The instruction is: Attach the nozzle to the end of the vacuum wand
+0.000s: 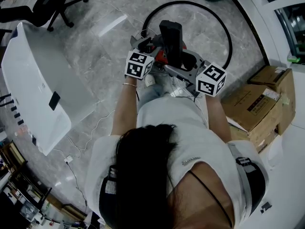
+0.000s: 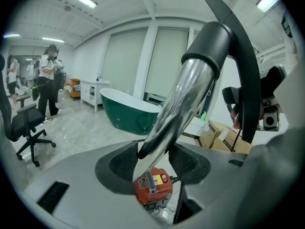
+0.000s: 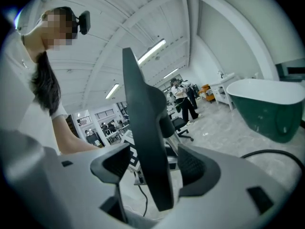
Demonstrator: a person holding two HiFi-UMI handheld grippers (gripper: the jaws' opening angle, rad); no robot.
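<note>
Two pads of our left hand-held gripper [image 2: 155,163] clamped the chrome wand [image 2: 183,109], slanting toward one o'clock into the black nozzle [image 2: 250,104]. Our right hand-held gripper [image 3: 155,168] stood wide, the nozzle between its pads, unpressed.

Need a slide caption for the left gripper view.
Left claw clamps chrome wand, black nozzle at its upper end, red vacuum below.

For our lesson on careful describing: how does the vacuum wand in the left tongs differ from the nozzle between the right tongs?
The wand is a shiny round metal tube; the nozzle is matte, dark and flat. The left tongs grip the wand; the right tongs stand apart round the nozzle, not pressing. Both are long and slim.
</note>
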